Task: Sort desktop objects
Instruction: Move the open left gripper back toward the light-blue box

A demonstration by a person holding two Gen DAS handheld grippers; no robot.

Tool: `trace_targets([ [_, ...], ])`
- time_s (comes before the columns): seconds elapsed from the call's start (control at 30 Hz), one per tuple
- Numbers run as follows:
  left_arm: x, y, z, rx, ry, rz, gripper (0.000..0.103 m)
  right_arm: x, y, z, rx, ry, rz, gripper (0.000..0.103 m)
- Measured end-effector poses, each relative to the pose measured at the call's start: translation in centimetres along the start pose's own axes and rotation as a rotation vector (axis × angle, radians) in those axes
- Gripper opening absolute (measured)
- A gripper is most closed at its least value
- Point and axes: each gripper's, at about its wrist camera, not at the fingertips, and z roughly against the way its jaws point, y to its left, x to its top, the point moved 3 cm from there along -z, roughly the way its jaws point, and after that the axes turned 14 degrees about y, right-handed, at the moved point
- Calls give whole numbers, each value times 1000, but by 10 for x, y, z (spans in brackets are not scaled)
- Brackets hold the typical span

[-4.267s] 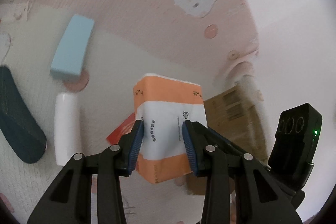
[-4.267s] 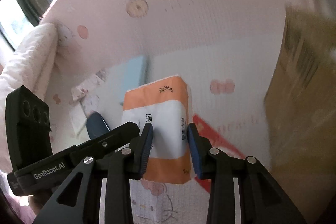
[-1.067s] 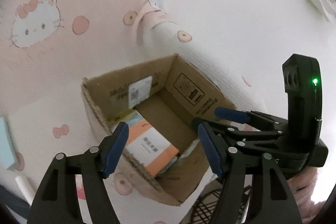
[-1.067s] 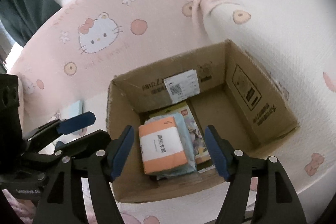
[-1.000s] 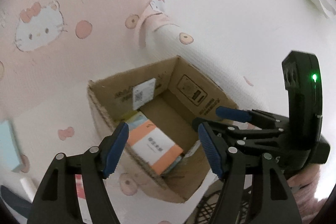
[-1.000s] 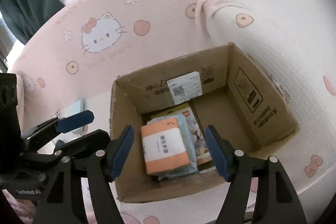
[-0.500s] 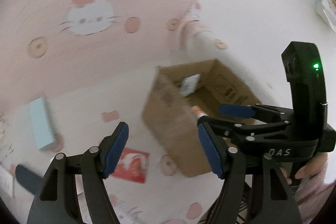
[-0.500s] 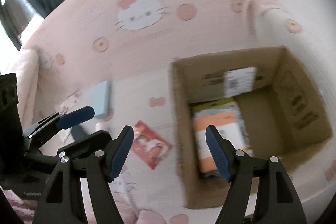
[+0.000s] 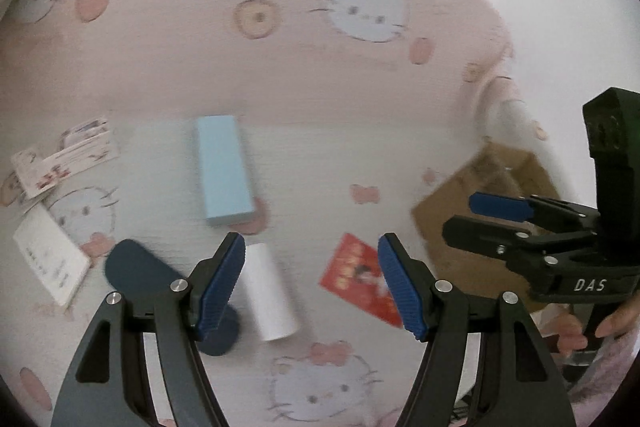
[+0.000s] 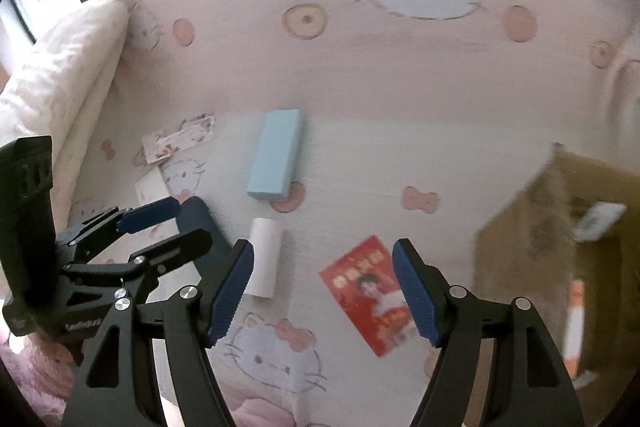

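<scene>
On the Hello Kitty cloth lie a light blue box (image 9: 226,171) (image 10: 276,155), a white cylinder (image 9: 268,293) (image 10: 266,259), a red printed packet (image 9: 360,279) (image 10: 372,291) and a dark blue flat object (image 9: 136,267) (image 10: 204,223). My left gripper (image 9: 312,287) (image 10: 168,227) hangs open above the cylinder and the packet, holding nothing. To its right, my right gripper (image 10: 324,287) (image 9: 480,217) is also open and empty, over the same two items. The cardboard box (image 9: 480,211) (image 10: 560,227) stands at the right with the orange tissue pack (image 10: 574,323) inside.
Small printed cards (image 9: 68,155) (image 10: 176,143) and a white booklet (image 9: 48,259) lie at the left. A white pillow (image 10: 60,67) sits at the far left by a window. A hand (image 9: 580,335) holds the right gripper's handle.
Both grippers have swung left and down from above the cardboard box to over the scattered items. The tissue pack they carried earlier now lies in the box.
</scene>
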Motion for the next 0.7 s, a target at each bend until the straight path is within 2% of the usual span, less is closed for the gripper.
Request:
trace_targets([
  [0.17,6,30,-20,20,39,84,73,16,-5,-32,56,31,-24,70],
  [0.33,16,58,-49,7,54,200,73,31,-18,-70,127,17,-131,70],
  [0.47,24,82,-76,-41,69,340,72,37,-31,-106,225,7,-233,70],
  [0.53,26,95,-87,-69,64,407,72,41,-34,-121,247,4,-254,70],
  [0.7,28,114,-107,-71,55,497,72,55,-34,-147,321,-19,-273,70],
])
